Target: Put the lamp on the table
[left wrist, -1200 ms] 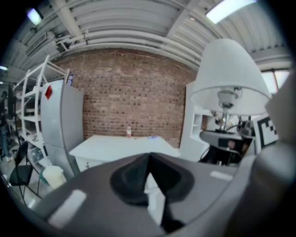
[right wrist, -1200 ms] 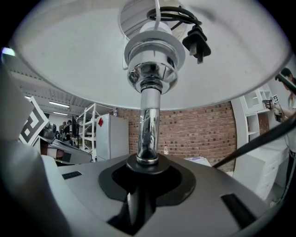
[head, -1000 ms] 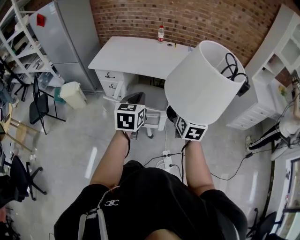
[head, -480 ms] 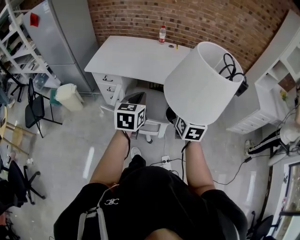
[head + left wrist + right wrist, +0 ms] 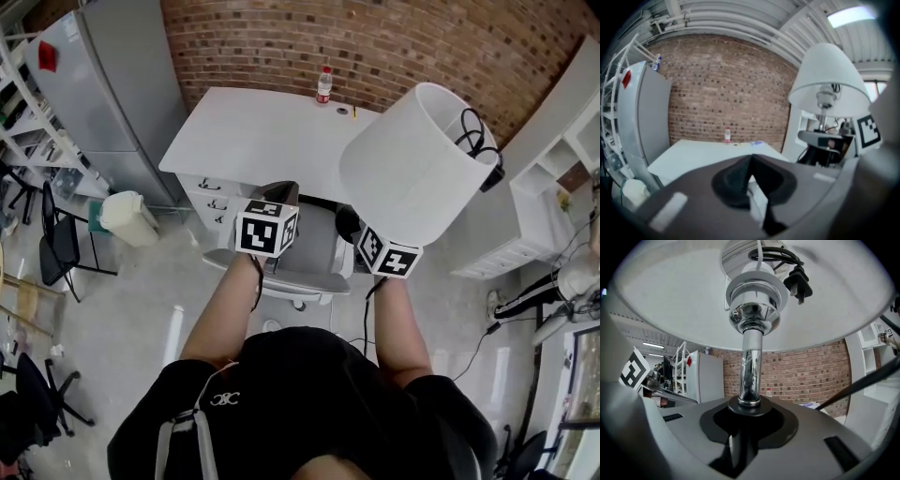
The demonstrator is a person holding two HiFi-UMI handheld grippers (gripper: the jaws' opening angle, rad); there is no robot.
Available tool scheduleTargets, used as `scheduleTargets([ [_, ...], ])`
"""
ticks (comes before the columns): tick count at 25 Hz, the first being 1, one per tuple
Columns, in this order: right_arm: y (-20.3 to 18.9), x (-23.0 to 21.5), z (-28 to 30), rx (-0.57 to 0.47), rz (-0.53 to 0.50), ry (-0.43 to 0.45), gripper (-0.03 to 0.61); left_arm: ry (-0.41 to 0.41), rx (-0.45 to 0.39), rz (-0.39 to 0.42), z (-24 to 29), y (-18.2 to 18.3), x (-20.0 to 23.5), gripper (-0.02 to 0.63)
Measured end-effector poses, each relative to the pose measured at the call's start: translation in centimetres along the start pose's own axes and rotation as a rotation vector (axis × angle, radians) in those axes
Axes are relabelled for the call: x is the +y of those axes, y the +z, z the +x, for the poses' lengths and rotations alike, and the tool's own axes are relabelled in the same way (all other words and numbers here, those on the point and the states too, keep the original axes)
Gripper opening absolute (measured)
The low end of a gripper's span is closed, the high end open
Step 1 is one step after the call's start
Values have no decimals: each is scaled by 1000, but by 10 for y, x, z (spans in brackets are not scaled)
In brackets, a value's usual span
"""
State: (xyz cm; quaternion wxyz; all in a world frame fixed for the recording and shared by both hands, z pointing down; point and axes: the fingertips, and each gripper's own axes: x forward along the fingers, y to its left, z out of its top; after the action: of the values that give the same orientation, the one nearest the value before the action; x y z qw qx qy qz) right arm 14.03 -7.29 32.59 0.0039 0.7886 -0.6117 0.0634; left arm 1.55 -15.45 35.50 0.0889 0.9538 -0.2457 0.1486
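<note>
A lamp with a white drum shade (image 5: 412, 173) and a chrome stem (image 5: 750, 376) hangs upright in the air, its cord and plug (image 5: 480, 150) coiled inside the shade. My right gripper (image 5: 354, 228) is shut on the stem just below the shade, with the jaws closed around the chrome tube (image 5: 749, 411). To its left my left gripper (image 5: 277, 195) is held level with nothing in it, its jaws meeting at the tips (image 5: 751, 159). The white table (image 5: 253, 131) stands ahead against the brick wall, and the lamp (image 5: 827, 82) shows at the right of the left gripper view.
A plastic bottle (image 5: 324, 84) and small items stand at the table's far edge. A grey office chair (image 5: 314, 253) sits right below the grippers in front of the desk. A grey fridge (image 5: 103, 84) and bin (image 5: 127, 216) are left, white shelving (image 5: 553, 159) right.
Both grippers and the lamp have moved forward toward the table, which now looks nearer. The chair has slid under the grippers. The grip on the stem is unchanged.
</note>
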Motion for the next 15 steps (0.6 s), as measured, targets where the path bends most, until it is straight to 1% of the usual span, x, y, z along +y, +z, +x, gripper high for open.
scheduleTargets([
  [9, -3, -17, 51, 6, 25, -67, 86, -60, 60, 28, 50, 5, 29, -2],
  [15, -19, -31, 76, 33, 26, -59, 86, -55, 101, 13, 71, -7, 36, -2],
])
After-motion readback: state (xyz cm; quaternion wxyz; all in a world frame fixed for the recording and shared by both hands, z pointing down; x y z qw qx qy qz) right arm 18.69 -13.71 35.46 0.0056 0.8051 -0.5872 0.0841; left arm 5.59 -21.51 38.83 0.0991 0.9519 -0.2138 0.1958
